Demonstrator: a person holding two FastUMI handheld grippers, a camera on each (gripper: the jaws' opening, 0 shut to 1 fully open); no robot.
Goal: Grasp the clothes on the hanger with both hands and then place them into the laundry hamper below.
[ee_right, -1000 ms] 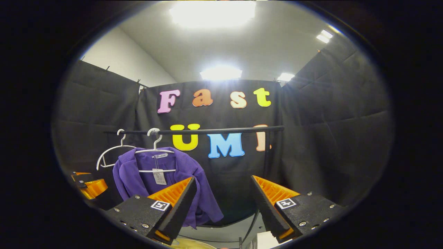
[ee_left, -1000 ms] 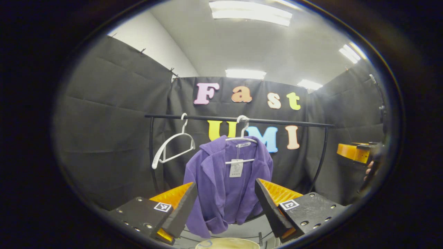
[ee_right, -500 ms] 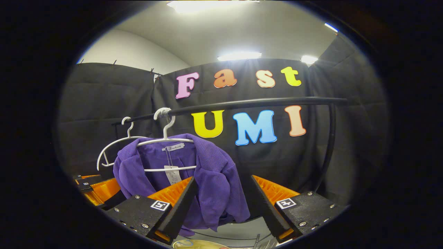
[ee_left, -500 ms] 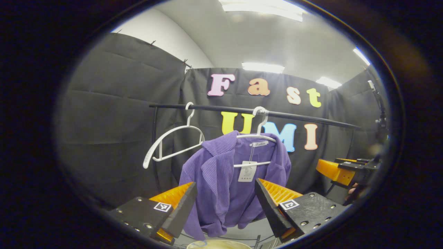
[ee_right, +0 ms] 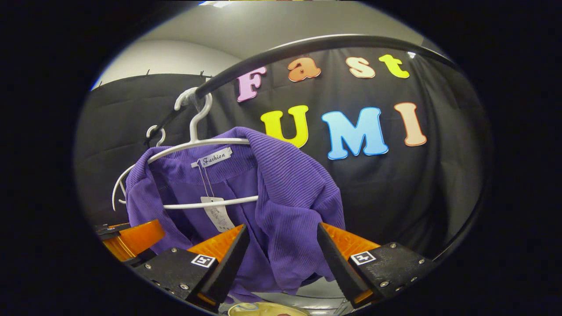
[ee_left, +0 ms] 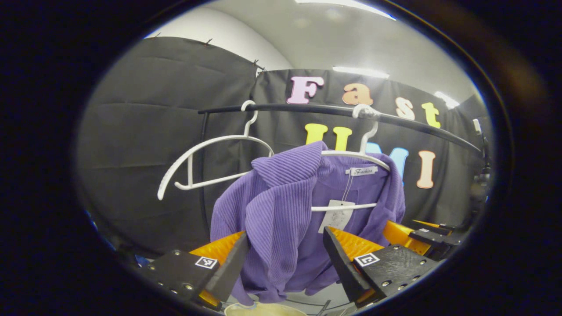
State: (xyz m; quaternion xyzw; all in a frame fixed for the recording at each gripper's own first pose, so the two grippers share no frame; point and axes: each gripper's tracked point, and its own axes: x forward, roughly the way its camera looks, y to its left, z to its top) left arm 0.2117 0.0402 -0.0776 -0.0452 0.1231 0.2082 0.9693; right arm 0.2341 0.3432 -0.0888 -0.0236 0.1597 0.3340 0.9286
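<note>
The purple jacket [ee_left: 281, 219] is hanging lengthwise downward, open front facing me; I am holding my left gripper [ee_left: 285, 259] and right gripper [ee_right: 281, 256] level, each spread wide, gripping nothing.

You see the purple ribbed garment [ee_left: 281, 219] draped open on its white hanger [ee_left: 351, 153], tag dangling; the hamper's [ee_left: 263, 310] pale rim sits below.

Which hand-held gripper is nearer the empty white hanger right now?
Left. The left hand-held gripper is open before the purple top's shoulder beside the empty hanger; the right hand-held gripper faces the far shoulder.
</note>
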